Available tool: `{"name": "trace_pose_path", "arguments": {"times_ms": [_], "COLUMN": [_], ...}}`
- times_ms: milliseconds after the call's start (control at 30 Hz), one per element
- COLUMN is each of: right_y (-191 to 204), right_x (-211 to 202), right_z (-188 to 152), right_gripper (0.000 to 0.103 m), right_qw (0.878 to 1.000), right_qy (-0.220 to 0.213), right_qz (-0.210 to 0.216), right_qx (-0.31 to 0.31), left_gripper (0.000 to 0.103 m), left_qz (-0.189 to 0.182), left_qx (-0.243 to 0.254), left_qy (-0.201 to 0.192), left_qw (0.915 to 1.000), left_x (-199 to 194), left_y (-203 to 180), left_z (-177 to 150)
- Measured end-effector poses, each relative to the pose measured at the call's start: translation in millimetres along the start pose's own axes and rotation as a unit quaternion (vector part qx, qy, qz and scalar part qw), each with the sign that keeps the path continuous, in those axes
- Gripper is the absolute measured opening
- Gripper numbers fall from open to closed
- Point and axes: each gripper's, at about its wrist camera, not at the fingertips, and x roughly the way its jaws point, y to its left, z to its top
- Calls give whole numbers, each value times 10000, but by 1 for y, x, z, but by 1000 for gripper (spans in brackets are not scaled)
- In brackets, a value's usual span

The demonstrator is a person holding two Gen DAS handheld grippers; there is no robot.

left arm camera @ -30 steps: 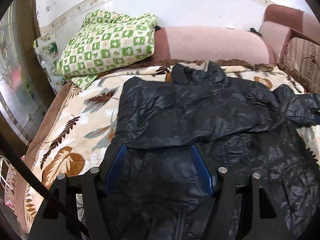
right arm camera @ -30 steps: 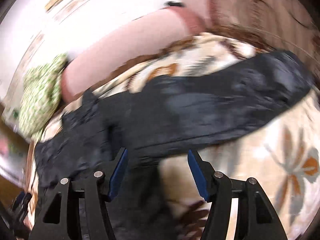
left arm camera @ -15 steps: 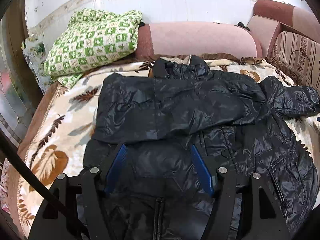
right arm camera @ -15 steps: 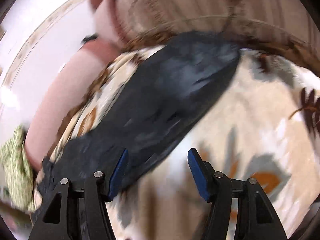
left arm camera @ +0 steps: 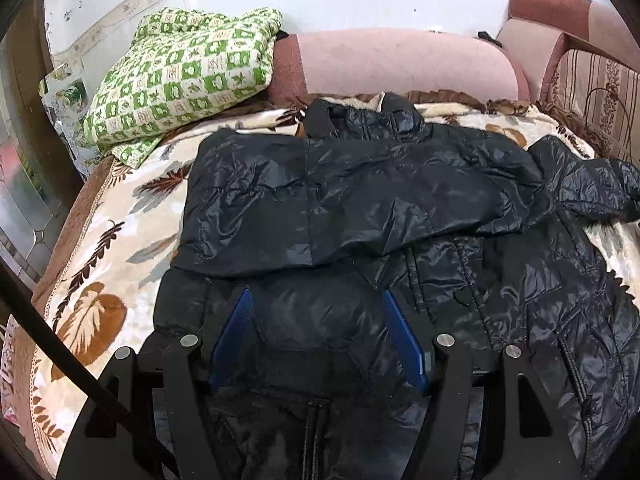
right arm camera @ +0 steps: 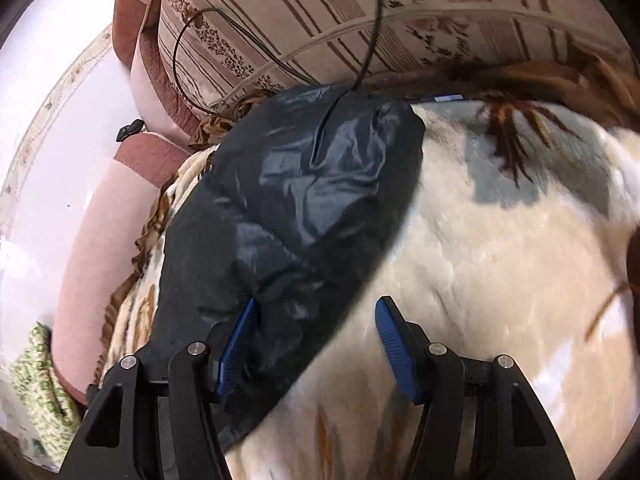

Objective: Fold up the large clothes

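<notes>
Black shiny quilted puffer jacket [left arm camera: 360, 216] lies front-up on cream leaf-print fleece blanket [left arm camera: 132, 216], straight ahead of your left tongs [left arm camera: 316, 340]; collar at far end, hem nearest you, long axis running away from tongs. One sleeve already folded across chest.

Other sleeve [right arm camera: 304, 208] spreads ahead of your right tongs [right arm camera: 314, 344], cuff pointing away toward striped sofa arm [right arm camera: 360, 20].

Both tongs open, gripping nothing.

Risks: slick fabric may slip from pads; thin black cable [right arm camera: 372, 40] by cuff could snag.

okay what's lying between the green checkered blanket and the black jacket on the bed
Only a bare stretch of the leaf-print blanket separates the green checkered blanket from the black jacket, seen in the left wrist view.
</notes>
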Motion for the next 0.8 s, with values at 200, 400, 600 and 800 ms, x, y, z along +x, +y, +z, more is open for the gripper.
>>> {"name": "trace_pose_path", "arguments": {"times_ms": [200, 400, 600, 800], "right_y": [42, 119, 205, 248], "right_x": [-13, -62, -91, -63], "right_z": [-4, -33, -124, -233], "right_gripper": [9, 8, 8, 8], "right_qw": [9976, 9802, 9255, 8491], "right_qy": [-314, -692, -212, 936], "right_qz": [161, 809, 1787, 2128], "right_qx": [-600, -1672, -3332, -4743], "left_gripper": [66, 66, 66, 66], "left_qz": [44, 106, 122, 127], "left_qx": [50, 72, -53, -226], "left_qy": [55, -81, -78, -76], "left_qw": [10000, 9999, 9999, 9996], "left_x": [6, 0, 0, 3], "left_y": [-4, -4, 3, 13], "left_z": [-3, -2, 0, 2]}}
